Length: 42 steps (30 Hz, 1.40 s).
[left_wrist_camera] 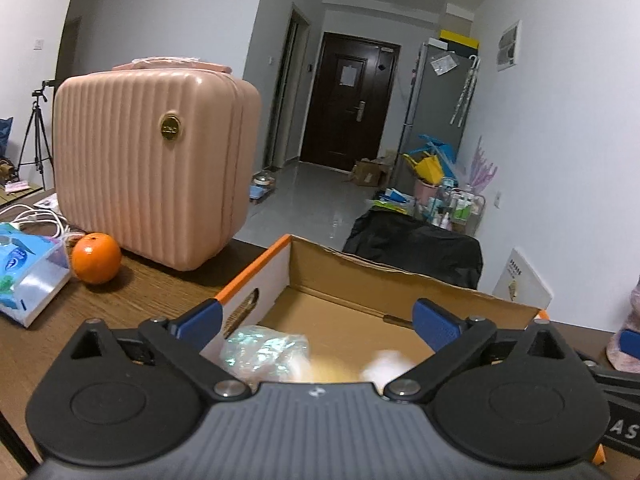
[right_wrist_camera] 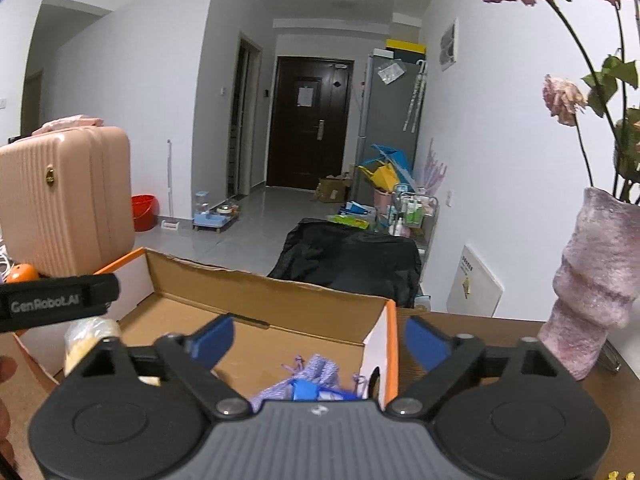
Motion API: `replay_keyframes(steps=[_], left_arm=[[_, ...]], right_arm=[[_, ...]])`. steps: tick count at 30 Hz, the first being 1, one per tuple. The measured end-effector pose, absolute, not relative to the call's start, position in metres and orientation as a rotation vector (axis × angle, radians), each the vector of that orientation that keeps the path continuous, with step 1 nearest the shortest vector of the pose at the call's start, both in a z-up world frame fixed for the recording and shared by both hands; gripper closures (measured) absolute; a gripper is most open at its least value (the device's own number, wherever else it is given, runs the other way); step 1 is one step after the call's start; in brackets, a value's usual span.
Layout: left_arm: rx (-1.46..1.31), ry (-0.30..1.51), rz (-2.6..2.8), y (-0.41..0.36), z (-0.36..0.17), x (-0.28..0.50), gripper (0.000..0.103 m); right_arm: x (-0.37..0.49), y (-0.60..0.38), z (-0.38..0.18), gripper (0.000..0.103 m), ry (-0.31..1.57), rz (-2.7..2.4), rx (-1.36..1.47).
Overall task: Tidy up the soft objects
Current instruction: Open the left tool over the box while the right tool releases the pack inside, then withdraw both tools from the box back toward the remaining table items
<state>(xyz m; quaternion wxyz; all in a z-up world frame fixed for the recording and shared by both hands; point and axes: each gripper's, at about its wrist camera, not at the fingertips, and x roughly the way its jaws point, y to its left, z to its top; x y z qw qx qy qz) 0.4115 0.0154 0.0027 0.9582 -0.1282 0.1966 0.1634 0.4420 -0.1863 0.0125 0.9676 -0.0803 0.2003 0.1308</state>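
Where the cardboard box [left_wrist_camera: 360, 304] sits open on the wooden table [left_wrist_camera: 132, 296], holds three soft things on its brown floor. Nearest the left wall, a crinkly clear bag [left_wrist_camera: 264, 350] with an iridescent sheen, lying below and between the fingers of the left gripper [left_wrist_camera: 318, 320]. Just beside it, a blurred pale yellow-white lump [left_wrist_camera: 384, 362], too smeared to name. Toward the right wall, seen from the right wrist, a lilac knitted pouch [right_wrist_camera: 316, 372] with a blue tag, lying under the right gripper [right_wrist_camera: 320, 340].

Left gripper: spread wide, blue pads apart over the box mouth, pressing on nothing. Right gripper: likewise released, one pad inside the box, the other outside past the orange-edged right wall, nothing pinched.

In the right wrist view, also a yellowish wrapped roll [right_wrist_camera: 90, 338] against the left side of the box, partly hidden behind the gripper's black arm.

Outward on the table: an orange [left_wrist_camera: 96, 258] left of the box, just in front of an upright pink ribbed case [left_wrist_camera: 148, 164]; a blue tissue pack [left_wrist_camera: 28, 276] near the orange. Right of the box, a fuzzy mauve vase [right_wrist_camera: 596, 280] with wilted pink roses [right_wrist_camera: 564, 98]. Beyond the table, a black bag [right_wrist_camera: 348, 256] on the floor and a dark door [right_wrist_camera: 310, 128] down the hall.
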Motion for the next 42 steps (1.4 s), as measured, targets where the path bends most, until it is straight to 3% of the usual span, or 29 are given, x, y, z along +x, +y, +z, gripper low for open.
replay_keyframes(steps=[3,42], left_arm=[[-0.256,0.402,0.349,0.017,0.003,0.412,0.0],[-0.187,0.33,0.317,0.003,0.015,0.314,0.0]], right_arm=[[0.441,-0.19,0.013,0.0,0.396,0.251,-0.153],[0.326,-0.223,0.017,0.0,0.322,0.268,-0.097]])
